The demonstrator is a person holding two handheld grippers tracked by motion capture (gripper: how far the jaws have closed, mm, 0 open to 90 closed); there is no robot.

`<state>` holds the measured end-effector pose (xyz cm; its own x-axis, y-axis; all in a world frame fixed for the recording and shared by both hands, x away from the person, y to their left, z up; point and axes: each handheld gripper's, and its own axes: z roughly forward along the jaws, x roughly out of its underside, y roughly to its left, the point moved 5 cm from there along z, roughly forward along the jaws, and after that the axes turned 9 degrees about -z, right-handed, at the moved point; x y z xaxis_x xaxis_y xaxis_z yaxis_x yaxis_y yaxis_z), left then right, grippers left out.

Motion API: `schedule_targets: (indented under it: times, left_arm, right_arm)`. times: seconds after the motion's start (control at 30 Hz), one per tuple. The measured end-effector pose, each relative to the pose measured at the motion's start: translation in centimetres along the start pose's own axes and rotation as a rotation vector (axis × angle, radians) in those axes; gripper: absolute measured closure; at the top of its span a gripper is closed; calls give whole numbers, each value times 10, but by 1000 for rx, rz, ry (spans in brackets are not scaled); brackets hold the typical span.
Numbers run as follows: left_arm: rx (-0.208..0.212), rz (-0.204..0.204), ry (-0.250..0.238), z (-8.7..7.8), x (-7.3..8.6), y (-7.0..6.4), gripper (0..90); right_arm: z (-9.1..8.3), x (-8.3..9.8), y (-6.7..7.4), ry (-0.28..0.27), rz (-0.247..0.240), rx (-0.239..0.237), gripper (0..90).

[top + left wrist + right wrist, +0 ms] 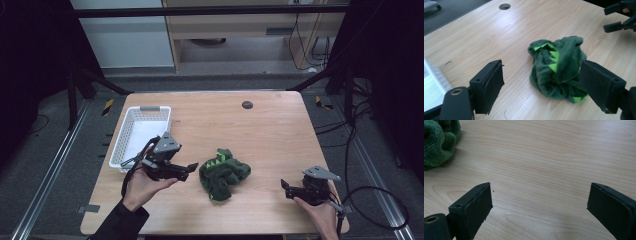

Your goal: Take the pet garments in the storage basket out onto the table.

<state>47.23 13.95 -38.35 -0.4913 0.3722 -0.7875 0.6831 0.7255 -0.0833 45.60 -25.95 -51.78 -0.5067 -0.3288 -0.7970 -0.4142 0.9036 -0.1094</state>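
A: Where does the work stand?

B: Barely begun, by my reading. The green plush cloth [224, 173] lies crumpled on the wooden table [260, 130], near the middle and toward the near edge, bright green spikes showing along its folds. Nothing has hold of it.

A: And the tongs?

B: The left gripper [190, 167] sits just left of the cloth, jaws spread wide and empty; in the left gripper view the cloth [556, 67] lies between and a little beyond them. The right gripper [283, 184] hangs well to the right, also wide open over bare wood, with a bit of the cloth [439, 142] at its view's far-left corner.

A: What is left?

B: Everything, I judge: closing on the cloth, lifting it, and probably carrying it to the white basket [131, 134] at the table's left, which appears empty.
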Motion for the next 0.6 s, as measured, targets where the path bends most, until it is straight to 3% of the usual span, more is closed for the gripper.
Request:
schedule_targets:
  times: [0.27,0.3,0.37,0.6]
  left_arm:
    - [-50,-64,-53,-9,25,16,197]
    - [-59,-92,-69,-11,32,22,198]
    - [-71,-98,-73,-12,37,26,199]
    - [-137,-192,-108,-19,70,54,207]
  right_arm:
    - [0,0,0,0,1,0,58]
    - [-1,0,0,3,9,-1,57]
    - [-2,0,1,2,12,-3,57]
    - [-1,1,0,-1,5,1,55]
